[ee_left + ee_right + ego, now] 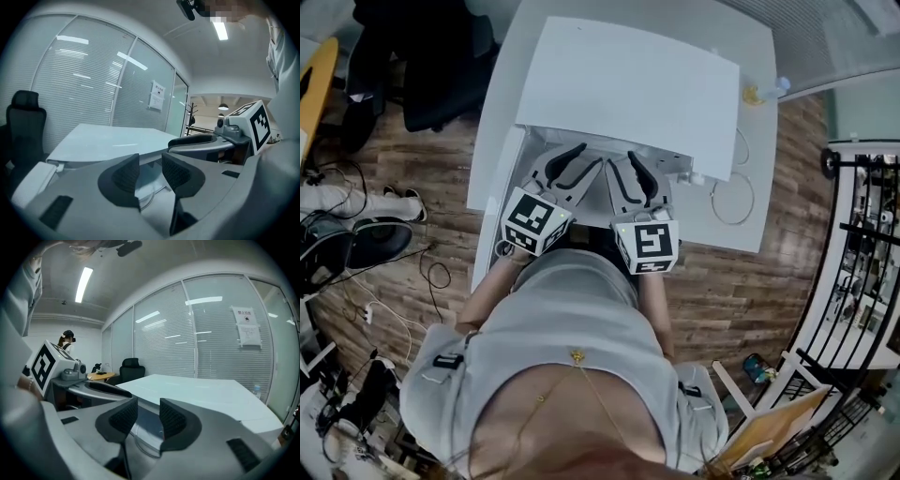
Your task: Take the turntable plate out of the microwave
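Left gripper [151, 174] and right gripper [148, 416], 2 units abreast before the microwave [628, 84], stand released, turntable plate [147, 191] visible through both gaps, untouched.

Head cam sits high, looking steeply down on the microwave [628, 94] and counter [508, 103]. Each claw cam rides low, close behind its own jaws, nearly level, facing the microwave. I see the right claw [625, 160] from the left claw [589, 157] cam, and vice versa. All three share the microwave's white top.
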Action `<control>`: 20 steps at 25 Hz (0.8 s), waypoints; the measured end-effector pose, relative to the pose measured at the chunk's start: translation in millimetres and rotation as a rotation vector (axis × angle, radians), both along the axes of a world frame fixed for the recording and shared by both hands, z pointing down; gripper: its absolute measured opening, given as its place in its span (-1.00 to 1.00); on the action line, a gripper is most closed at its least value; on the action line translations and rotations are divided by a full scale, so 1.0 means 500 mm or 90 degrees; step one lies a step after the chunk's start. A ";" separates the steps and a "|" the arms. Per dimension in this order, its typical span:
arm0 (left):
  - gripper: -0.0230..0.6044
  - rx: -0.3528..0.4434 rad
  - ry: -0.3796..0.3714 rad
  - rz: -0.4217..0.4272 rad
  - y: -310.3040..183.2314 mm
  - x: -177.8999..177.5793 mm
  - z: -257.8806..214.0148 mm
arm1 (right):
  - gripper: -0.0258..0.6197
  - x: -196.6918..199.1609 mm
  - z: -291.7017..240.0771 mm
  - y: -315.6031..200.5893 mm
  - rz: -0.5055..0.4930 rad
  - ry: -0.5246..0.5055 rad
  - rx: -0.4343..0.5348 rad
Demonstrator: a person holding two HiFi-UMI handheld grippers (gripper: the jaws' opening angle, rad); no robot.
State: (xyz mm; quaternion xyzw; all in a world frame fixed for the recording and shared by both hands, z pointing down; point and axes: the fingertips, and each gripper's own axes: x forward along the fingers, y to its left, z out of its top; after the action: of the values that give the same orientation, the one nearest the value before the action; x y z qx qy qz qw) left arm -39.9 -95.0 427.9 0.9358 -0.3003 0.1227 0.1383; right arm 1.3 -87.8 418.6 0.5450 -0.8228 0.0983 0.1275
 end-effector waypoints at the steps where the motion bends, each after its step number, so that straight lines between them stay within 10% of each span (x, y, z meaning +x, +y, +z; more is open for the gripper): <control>1: -0.45 -0.008 -0.002 -0.002 0.000 -0.001 0.012 | -0.45 -0.002 0.012 0.000 -0.001 -0.001 -0.009; 20: -0.45 -0.153 -0.046 -0.070 -0.026 -0.038 0.223 | -0.44 0.011 0.226 -0.006 0.037 -0.067 -0.152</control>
State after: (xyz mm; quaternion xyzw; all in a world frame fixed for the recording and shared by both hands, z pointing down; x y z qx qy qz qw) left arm -59.2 -108.2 539.5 0.8896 -0.3389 0.1834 0.2453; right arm 6.9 -90.7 531.5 0.5434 -0.7949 0.2277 0.1451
